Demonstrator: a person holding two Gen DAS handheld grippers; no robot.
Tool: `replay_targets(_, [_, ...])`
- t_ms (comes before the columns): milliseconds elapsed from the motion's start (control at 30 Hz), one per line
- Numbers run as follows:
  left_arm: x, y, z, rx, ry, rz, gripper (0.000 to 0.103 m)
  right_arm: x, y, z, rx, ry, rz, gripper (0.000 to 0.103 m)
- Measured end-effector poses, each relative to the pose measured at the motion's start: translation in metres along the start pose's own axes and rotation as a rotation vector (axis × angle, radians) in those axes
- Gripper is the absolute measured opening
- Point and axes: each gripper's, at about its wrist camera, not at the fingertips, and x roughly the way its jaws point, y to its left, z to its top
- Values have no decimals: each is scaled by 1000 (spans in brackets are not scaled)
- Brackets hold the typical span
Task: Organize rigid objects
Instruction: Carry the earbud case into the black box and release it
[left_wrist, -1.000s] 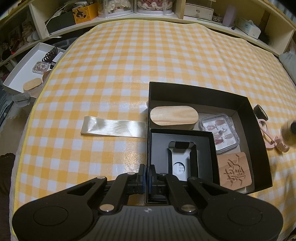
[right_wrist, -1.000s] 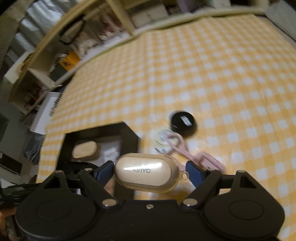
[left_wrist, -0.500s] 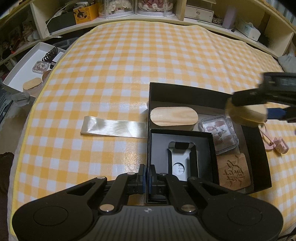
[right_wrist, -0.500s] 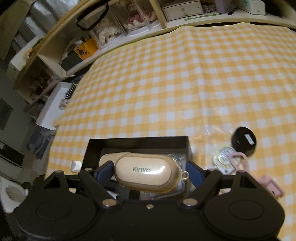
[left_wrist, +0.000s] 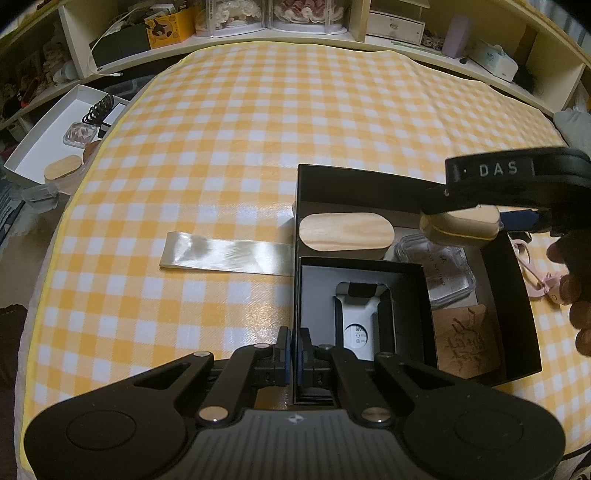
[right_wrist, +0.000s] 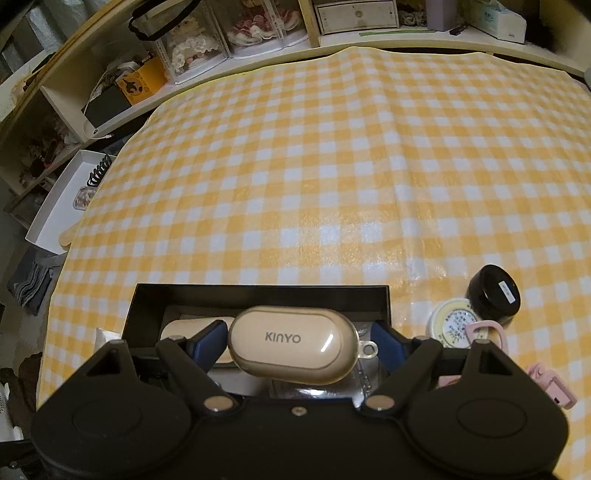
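A beige KINYO earbud case (right_wrist: 291, 345) is clamped end to end in my right gripper (right_wrist: 299, 343). In the left wrist view that case (left_wrist: 454, 229) and the right gripper (left_wrist: 465, 218) hang over the back right part of the black box (left_wrist: 369, 184), above a clear plastic case (left_wrist: 443, 273). Inside the box lie a wooden oval lid (left_wrist: 345, 232), a carved wooden square (left_wrist: 465, 339) and a smaller black box (left_wrist: 364, 295) with a white insert. My left gripper (left_wrist: 293, 343) is shut on the black box's left wall at its near corner.
A clear plastic strip (left_wrist: 225, 254) lies on the checked cloth left of the box. Right of the box stand a black jar (right_wrist: 495, 295), a round tin (right_wrist: 452, 319) and a pink clip (right_wrist: 550, 384). A white tray (left_wrist: 40, 147) sits off the left edge. Shelves line the back.
My right gripper has carried the earbud case leftwards from beside the jar and pink clip to over the black box. The left gripper has not moved.
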Motion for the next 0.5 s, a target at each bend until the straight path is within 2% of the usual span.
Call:
replay_targets(33, [0, 0, 0, 1, 0, 0, 3, 1, 2, -1, -3, 4, -3, 85])
replay_targets(167, [1, -1, 0, 4, 2, 4, 3, -3, 1, -7, -14, 18, 21, 96])
replay_targets(500, [1, -2, 0, 9, 3, 8, 3, -20, 4, -17, -54, 19, 42, 98])
